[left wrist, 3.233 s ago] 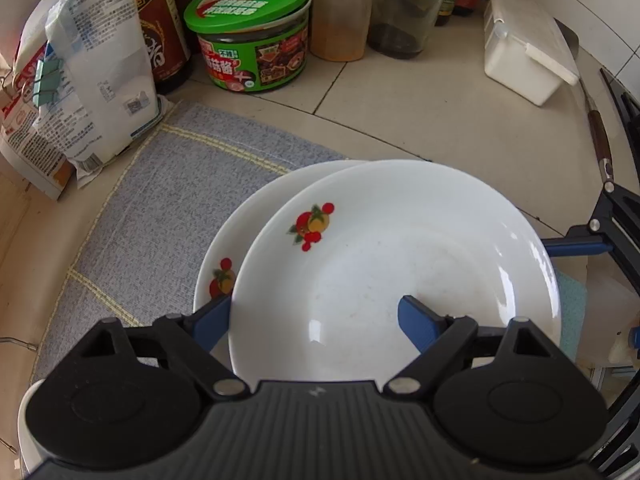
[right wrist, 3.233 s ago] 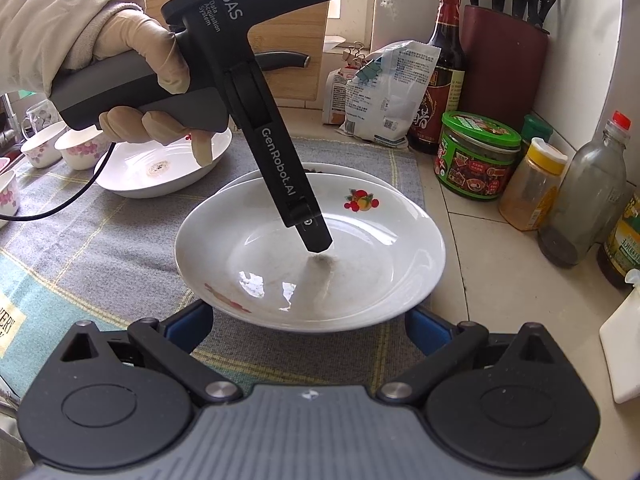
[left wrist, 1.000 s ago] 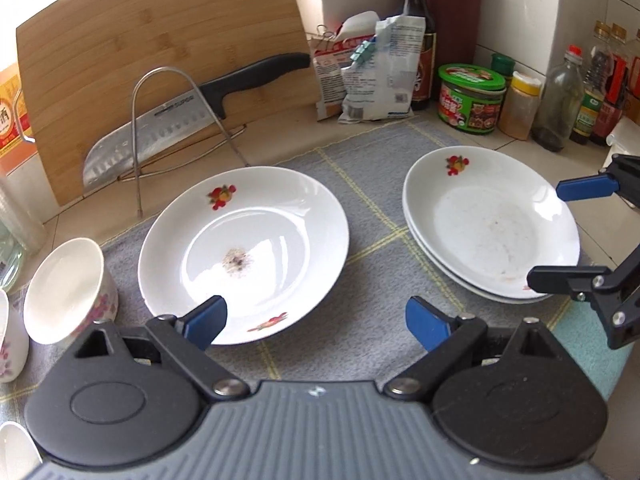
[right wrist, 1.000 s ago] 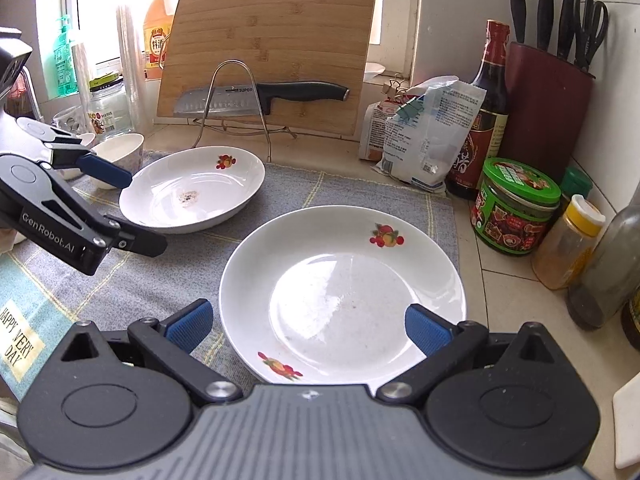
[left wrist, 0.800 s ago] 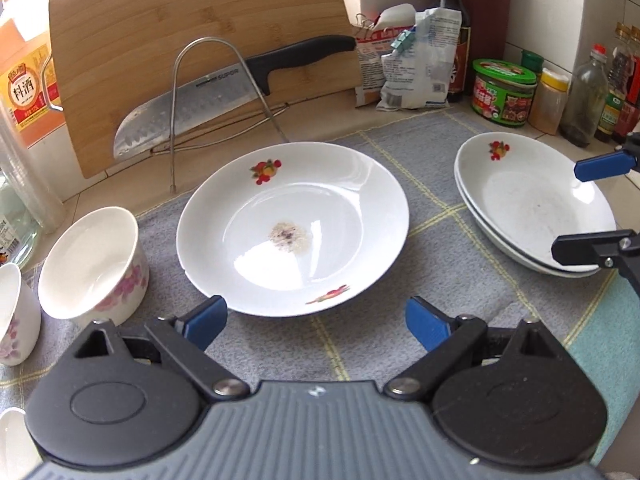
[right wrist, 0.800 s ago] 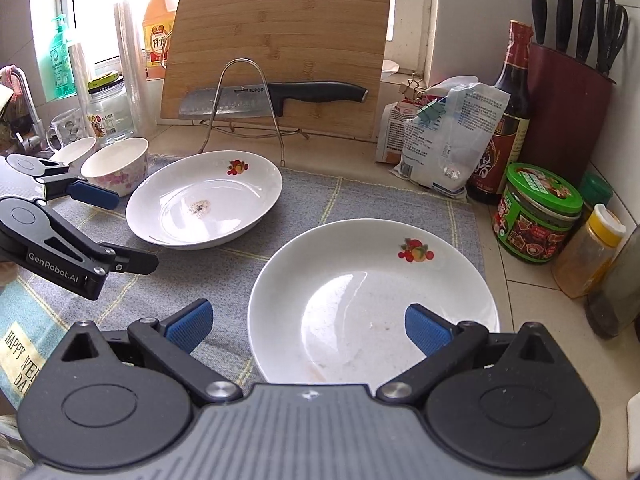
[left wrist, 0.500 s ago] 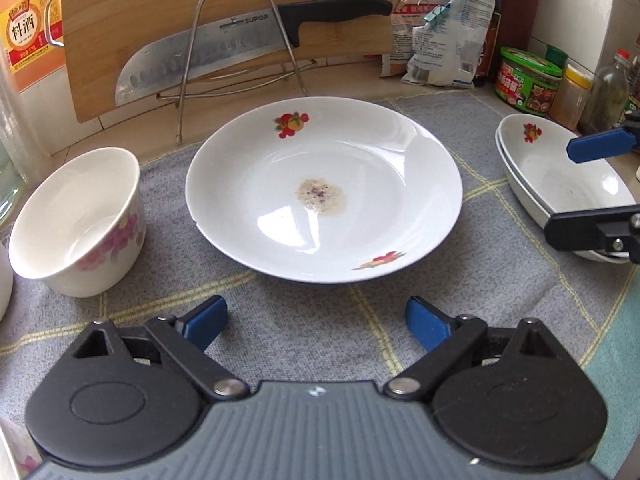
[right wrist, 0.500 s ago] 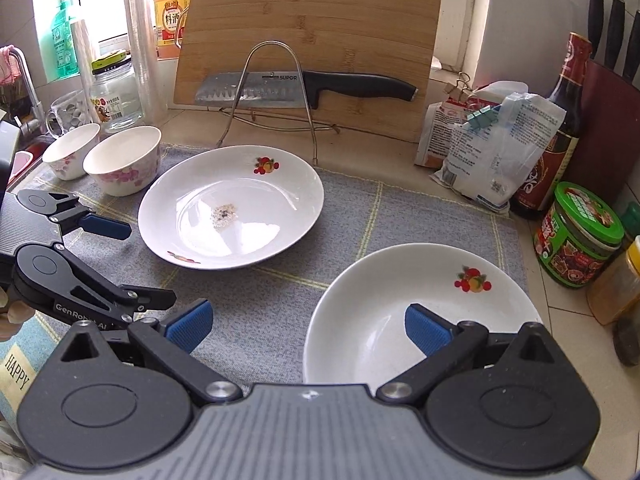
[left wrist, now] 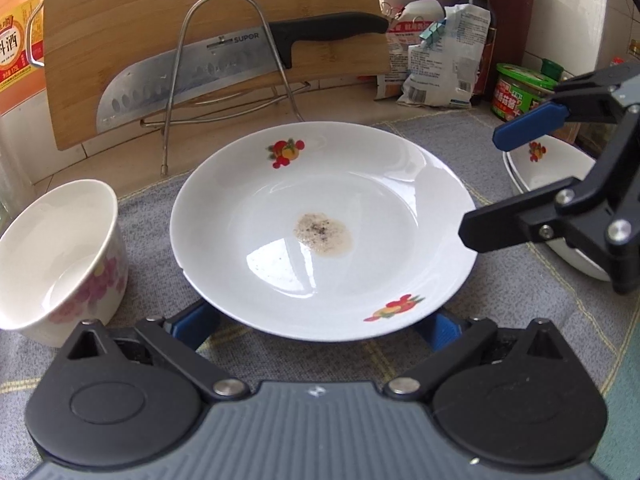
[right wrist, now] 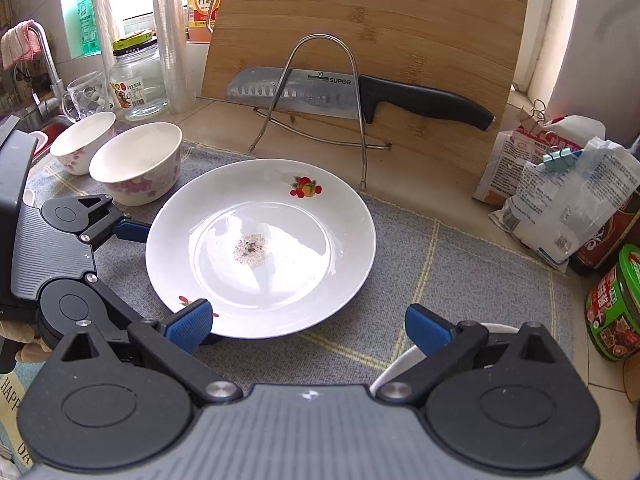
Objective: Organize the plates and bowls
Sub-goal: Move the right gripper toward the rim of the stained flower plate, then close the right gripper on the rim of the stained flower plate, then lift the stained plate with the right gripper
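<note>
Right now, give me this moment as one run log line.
left gripper: open, jaws just widened, straddling near rim of dirty plate | right gripper: open, empty, beside plate | bowl: left of plate | stacked plates: right

Landmark = plate [right wrist: 260, 248], on mat [right wrist: 460, 272]; 2 bowls [right wrist: 136, 164] just left of plate, also on mat; knife [right wrist: 360, 92] in wire rack [right wrist: 320, 92] behind plate, cutting board [right wrist: 368, 52] behind rack; bags [right wrist: 560, 192] + jar [right wrist: 612, 304] to right, off mat; stacked plates [left wrist: 560, 188] right of plate.
</note>
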Available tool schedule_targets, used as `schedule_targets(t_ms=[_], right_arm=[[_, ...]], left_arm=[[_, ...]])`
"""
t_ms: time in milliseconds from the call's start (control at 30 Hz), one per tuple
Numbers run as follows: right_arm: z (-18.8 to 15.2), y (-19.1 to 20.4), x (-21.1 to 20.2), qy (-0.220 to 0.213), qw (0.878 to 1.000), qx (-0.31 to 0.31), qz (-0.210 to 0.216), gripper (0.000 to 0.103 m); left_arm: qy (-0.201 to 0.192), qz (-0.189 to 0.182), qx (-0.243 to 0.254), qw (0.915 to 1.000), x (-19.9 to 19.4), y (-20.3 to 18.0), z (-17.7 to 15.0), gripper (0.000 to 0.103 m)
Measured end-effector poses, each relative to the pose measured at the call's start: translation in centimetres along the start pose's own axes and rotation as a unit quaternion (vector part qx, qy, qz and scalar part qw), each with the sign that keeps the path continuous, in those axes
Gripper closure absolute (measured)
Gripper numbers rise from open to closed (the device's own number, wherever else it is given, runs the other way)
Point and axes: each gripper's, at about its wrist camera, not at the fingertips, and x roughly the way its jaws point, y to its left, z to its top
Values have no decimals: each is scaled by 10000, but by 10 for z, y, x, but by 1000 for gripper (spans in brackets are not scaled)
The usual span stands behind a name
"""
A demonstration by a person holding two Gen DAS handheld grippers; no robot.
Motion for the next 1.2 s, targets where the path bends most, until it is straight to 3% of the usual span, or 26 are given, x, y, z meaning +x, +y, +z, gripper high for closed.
schedule_targets(t_ms=[333,667,1200], right_arm=[[35,-18,36,149,9985,-261,460,0],[69,-27,83,565,9921,-731,852,0],[92,-44,131,1063,9725,-402,2034,0]], left_arm=[[-70,-57,43,10000,1,1,1,0],[-155,-107,87,9998,0,1,-2,0],[-256,-158,130,9995,-2,2,-5,0]])
